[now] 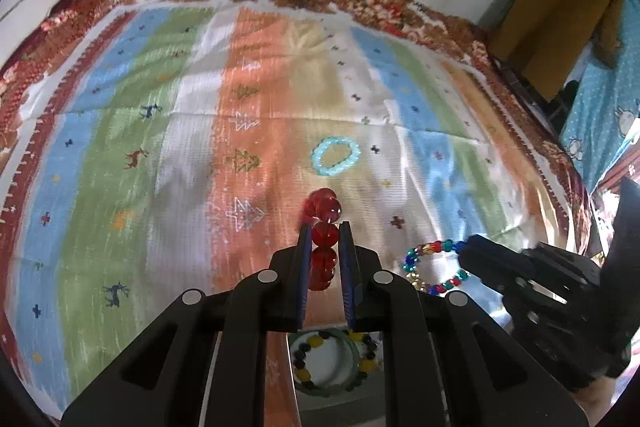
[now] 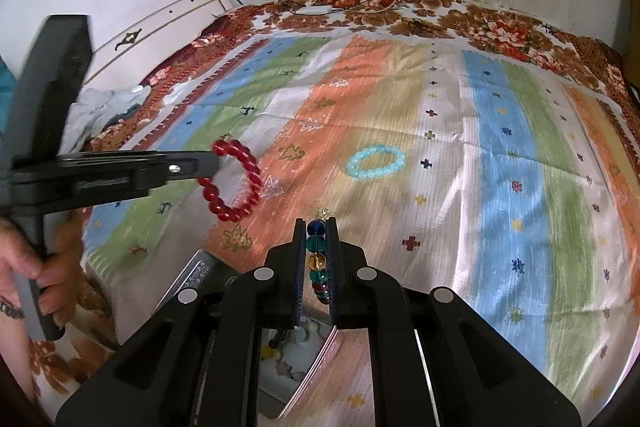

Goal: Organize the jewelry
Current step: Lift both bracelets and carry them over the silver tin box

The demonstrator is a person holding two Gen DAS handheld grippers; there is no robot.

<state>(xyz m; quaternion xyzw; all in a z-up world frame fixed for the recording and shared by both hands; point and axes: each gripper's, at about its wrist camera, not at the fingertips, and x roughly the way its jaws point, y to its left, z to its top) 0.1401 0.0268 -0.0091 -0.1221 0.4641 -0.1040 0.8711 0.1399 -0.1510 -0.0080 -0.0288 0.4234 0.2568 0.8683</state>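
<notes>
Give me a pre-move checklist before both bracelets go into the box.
1. Left gripper shut on red bracelet: ok.
2. Right gripper shut on multicolor bracelet: ok.
3. Grippers apart, bracelets not tangled: ok.
4. Box open below the grippers: ok.
5. Free room in box beside the beads already inside: cannot tell.
6. Light blue bracelet on the cloth, not yet stowed: not ok.
</notes>
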